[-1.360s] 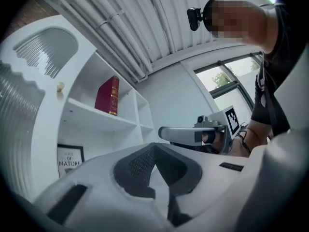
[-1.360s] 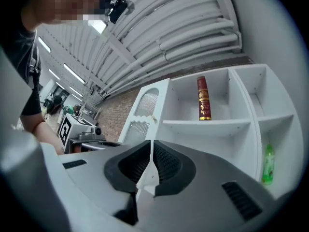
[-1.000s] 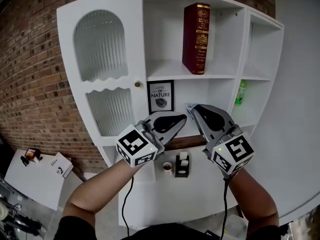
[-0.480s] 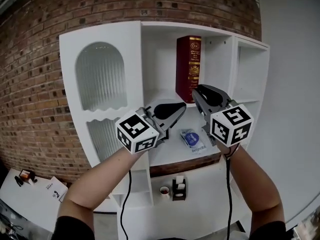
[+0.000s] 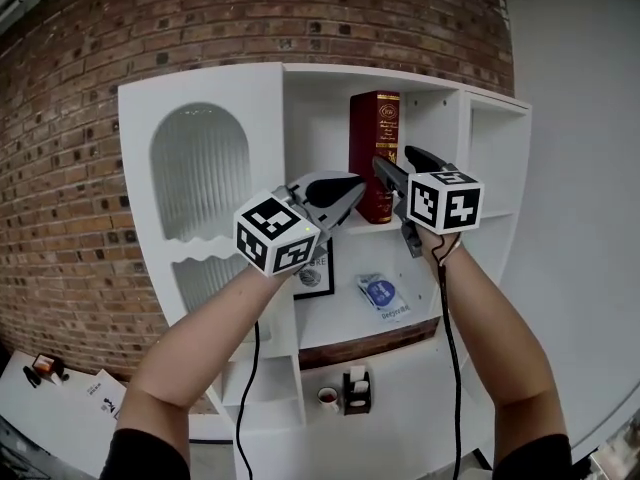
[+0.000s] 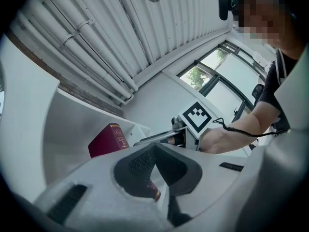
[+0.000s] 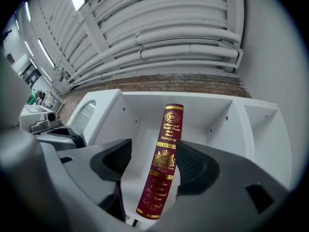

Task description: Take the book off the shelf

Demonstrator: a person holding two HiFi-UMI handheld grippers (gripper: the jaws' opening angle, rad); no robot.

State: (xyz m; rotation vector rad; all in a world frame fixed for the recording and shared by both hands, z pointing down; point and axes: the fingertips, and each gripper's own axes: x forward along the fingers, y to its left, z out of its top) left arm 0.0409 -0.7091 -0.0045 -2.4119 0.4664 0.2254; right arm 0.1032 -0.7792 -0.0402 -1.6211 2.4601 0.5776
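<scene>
1. Book (image 5: 372,146) stands upright on its bottom edge in the top middle compartment of the white shelf (image 5: 205,88). Its gold-lettered spine faces you and its long axis runs up and down.
2. Your right tool (image 7: 153,166) is the nearer one, pointing at the lower half of the spine from in front. Its jaws have just been opening and now stand wide. In the right gripper view the spine shows in the gap between the pads (image 7: 192,164), with white shelf visible on both sides, so nothing is pressed or held.
3. That gap lies sideways, across the thickness of the book, which looks like the right way round for a pinch on the two covers. The spine slants a little against the jaws in that view, top towards the right. You may need a small roll of the wrist before you close.
4. Your left tool (image 5: 352,186) hovers just left of the book's lower part. Its tips are together and it carries nothing.
5. Depth is the hard part: no view shows whether the right tips already reach past the spine or stop short of it.
6. From the head view, the right tool covers the book's lower right corner, and in the right gripper view the tool's own body cuts off the foot of the book.
7. From the left gripper view you get only the top of the book and a sliver of its gold-banded foot through the jaw slot.
</scene>
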